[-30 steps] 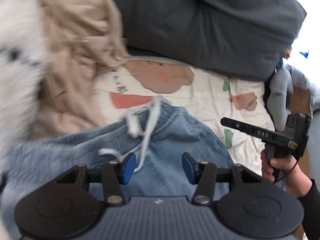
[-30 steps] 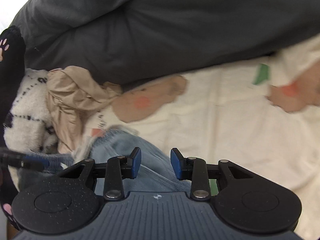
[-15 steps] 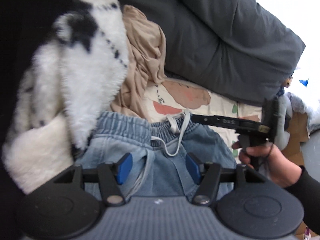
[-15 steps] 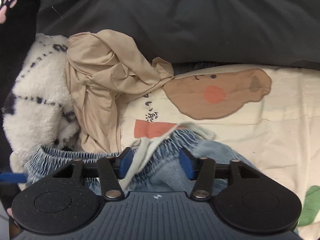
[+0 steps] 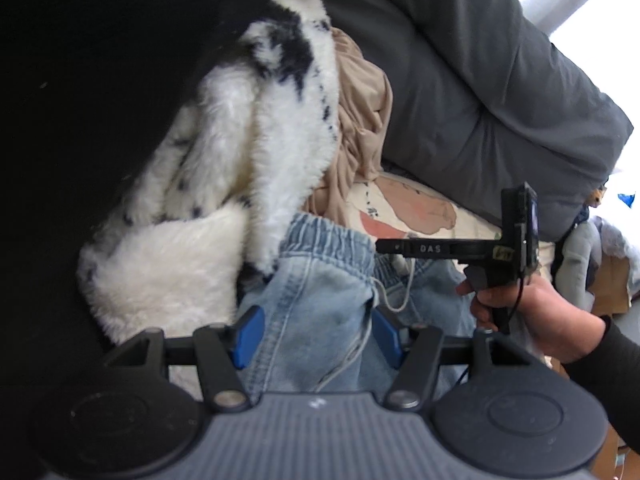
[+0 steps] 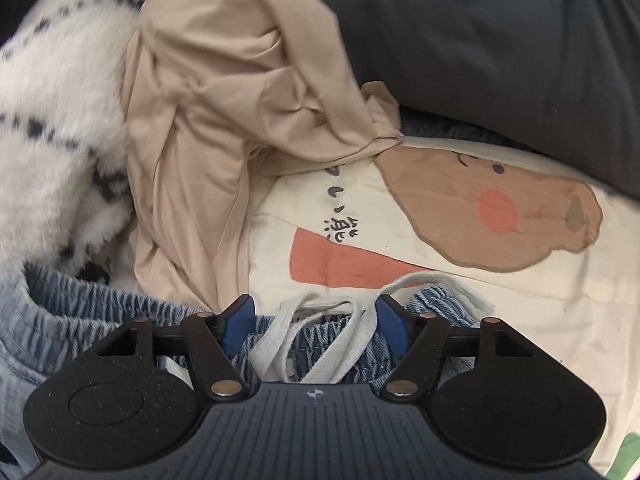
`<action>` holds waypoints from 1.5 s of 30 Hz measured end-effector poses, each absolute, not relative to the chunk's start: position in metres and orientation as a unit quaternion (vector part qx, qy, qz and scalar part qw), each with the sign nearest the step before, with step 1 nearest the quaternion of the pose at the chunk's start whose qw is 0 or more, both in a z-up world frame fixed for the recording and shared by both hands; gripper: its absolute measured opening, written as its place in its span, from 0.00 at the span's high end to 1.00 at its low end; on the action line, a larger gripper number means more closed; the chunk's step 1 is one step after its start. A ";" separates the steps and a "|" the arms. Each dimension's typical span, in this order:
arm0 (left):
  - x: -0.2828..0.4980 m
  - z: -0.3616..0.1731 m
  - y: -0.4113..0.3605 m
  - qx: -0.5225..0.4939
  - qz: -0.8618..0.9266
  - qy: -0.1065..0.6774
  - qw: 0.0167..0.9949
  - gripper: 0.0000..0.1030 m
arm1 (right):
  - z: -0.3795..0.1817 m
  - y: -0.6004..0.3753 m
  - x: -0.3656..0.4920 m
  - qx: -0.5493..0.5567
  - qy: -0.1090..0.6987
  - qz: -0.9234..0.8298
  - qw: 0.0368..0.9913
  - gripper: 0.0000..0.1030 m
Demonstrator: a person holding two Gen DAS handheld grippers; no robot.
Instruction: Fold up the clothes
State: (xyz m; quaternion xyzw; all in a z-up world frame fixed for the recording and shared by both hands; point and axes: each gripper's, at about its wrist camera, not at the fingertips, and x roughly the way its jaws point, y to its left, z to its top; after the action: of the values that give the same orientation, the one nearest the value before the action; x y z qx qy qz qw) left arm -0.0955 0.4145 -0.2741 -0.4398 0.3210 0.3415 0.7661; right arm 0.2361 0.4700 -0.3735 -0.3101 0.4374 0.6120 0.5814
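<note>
Both pairs of jaws stand wide apart and hold nothing. Between the blue pads of the right gripper (image 6: 314, 322) lie the white drawstring (image 6: 320, 344) and the gathered waistband of the denim shorts (image 5: 324, 280); the left gripper (image 5: 316, 334) has the denim of the left hip side between its pads, the cloth loose there. The shorts lie crumpled near the front of the printed sheet (image 6: 520, 300), waistband toward the grey duvet (image 5: 480, 80) at the back edge. Just beside them, toward the left, sit a beige garment (image 6: 224, 100) and a white fluffy garment (image 5: 240, 160) with black marks (both still in a heap).

To grip well, I think each pad pair should take the waistband itself, not only the string, because the string would slip out. The two grips should sit well apart along the band, so the shorts can be drawn flat on a bare part of the sheet
</note>
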 end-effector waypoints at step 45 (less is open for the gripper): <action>-0.128 -0.297 0.405 -0.451 0.364 0.302 0.757 0.40 | -0.337 0.305 0.230 -0.254 0.494 0.557 0.618 0.93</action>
State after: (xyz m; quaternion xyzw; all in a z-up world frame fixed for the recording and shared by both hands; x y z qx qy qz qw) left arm -0.1282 0.4054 -0.2966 -0.4511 0.3018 0.3644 0.7568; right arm 0.2297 0.3046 -0.3373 -0.2536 0.4936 0.5570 0.6180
